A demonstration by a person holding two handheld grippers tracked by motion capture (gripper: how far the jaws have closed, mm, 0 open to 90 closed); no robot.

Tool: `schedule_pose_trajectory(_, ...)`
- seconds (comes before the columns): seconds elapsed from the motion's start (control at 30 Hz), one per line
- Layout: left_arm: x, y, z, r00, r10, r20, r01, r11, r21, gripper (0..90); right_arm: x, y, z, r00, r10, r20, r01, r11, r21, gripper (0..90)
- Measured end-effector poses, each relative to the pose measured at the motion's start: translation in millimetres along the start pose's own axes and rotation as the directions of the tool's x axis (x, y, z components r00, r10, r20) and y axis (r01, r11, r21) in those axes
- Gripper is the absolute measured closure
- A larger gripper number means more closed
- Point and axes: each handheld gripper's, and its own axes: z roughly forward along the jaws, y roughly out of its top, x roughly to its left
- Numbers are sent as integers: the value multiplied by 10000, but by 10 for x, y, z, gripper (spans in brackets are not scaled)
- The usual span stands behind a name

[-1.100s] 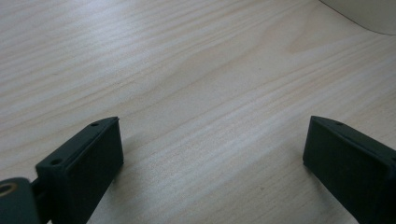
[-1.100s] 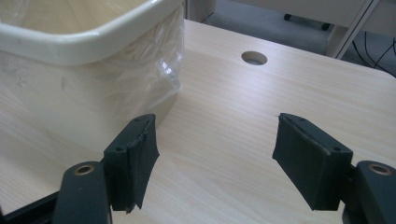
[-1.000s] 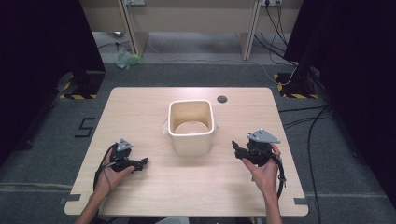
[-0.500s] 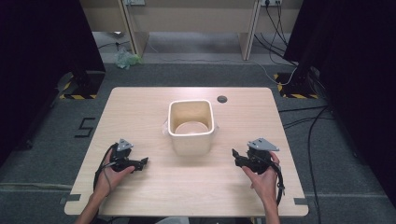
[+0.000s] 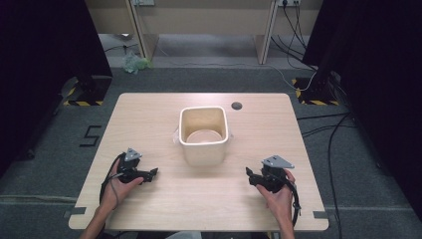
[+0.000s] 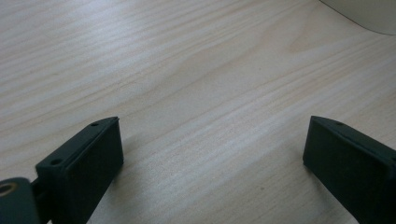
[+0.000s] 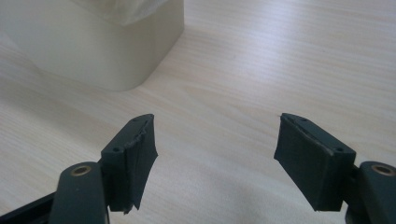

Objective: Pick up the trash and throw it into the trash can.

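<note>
A cream square tub [image 5: 204, 137] stands in the middle of the wooden table [image 5: 149, 119]; something pale and round lies at its bottom. My left gripper [image 5: 153, 173] rests low on the table at the front left, pointing right, open with nothing between its jaws. In the left gripper view the gripper [image 6: 212, 154] spans bare wood, a corner of the tub [image 6: 369, 14] at the top right. My right gripper [image 5: 249, 174] sits at the front right, pointing left, open and empty. In the right gripper view the gripper [image 7: 215, 149] faces the tub [image 7: 102, 42] at the upper left.
A small dark round disc [image 5: 237, 105] is set in the table near the far edge. Cables [image 5: 318, 129] trail over the grey floor to the right, and a black-and-yellow striped base [image 5: 313, 94] stands beyond the table's far right corner.
My right gripper has dropped lower and moved slightly toward the table's front. The left gripper has stayed put.
</note>
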Motion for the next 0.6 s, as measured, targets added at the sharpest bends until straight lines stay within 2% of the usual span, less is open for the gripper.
schedule_pose_trajectory(0.5, 0, 0, 0, 10000, 0, -1, 0, 10000, 0, 40, 38, -176, -1, 10000, 58, -44, -57, 9994, 343, 270)
schedule_pose_trajectory(0.6, 0, 0, -1, 10000, 12, 4, -12, 10000, 9, 40, 53, -215, -13, 10000, 74, -57, -71, 9991, 424, 242)
